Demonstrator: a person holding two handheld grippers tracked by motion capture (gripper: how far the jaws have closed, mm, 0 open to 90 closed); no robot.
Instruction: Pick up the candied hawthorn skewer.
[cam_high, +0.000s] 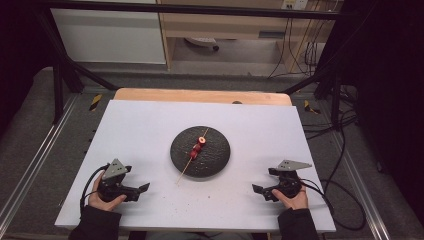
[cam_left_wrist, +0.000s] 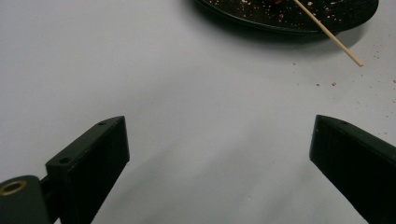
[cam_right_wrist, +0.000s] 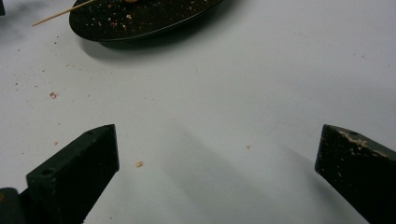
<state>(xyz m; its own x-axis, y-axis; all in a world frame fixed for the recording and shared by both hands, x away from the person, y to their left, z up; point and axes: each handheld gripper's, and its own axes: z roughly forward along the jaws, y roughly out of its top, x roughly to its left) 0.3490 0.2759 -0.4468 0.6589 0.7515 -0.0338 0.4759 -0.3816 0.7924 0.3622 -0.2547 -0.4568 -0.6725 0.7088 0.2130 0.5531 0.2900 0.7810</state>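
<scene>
While both jaws gape empty, left gripper (cam_high: 142, 189) at seven o'clock, right gripper (cam_high: 258, 190) at five, a careless pinch could roll the skewer (cam_high: 194, 154) off the plate (cam_high: 218, 155).

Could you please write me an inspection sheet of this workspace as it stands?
Surface: white board on a wooden table.
Job's things: skewer with red pieces lies across the black plate, its bare end past the rim.
Clutter: crumbs on the board and plate.
Grippers: left tongs and right tongs open, empty, resting either side of the plate.
Cables: one trails from each tong; more hang by the right frame.
Surroundings: black frame, cabinet behind.
</scene>
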